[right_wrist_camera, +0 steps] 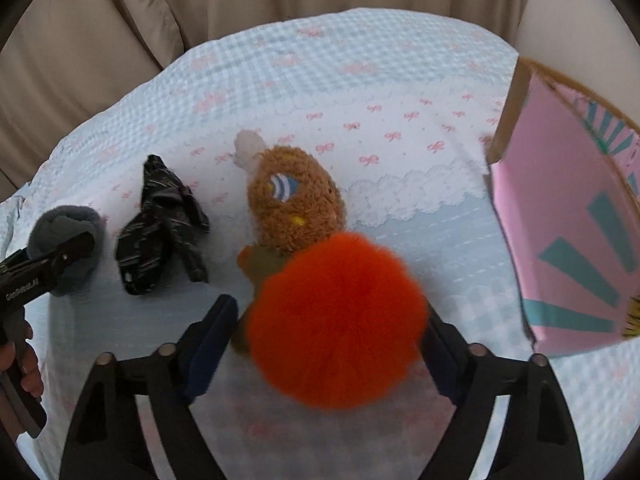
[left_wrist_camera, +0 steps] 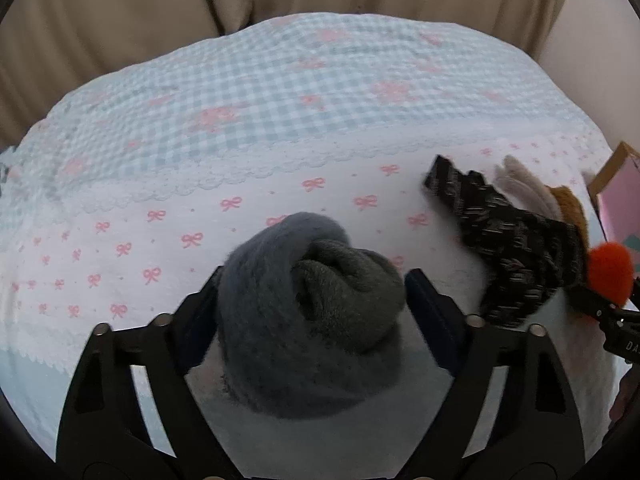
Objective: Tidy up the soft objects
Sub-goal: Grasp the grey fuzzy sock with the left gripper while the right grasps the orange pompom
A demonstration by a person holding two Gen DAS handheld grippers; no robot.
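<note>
Between the left gripper's [left_wrist_camera: 312, 292] fingers sits a rolled grey sock [left_wrist_camera: 308, 304], clenched and lifted just above the bedspread [left_wrist_camera: 240, 120]. Beside it, the right gripper [right_wrist_camera: 332, 320] squeezes an orange pompom [right_wrist_camera: 336, 320], close over a brown plush toy [right_wrist_camera: 294, 196]. A dark patterned cloth [right_wrist_camera: 160, 224] lies between the two, and a pink box [right_wrist_camera: 560, 220] stands to the right. Fluffy pompom fibres may slip from that grip, or it could nudge the plush.
</note>
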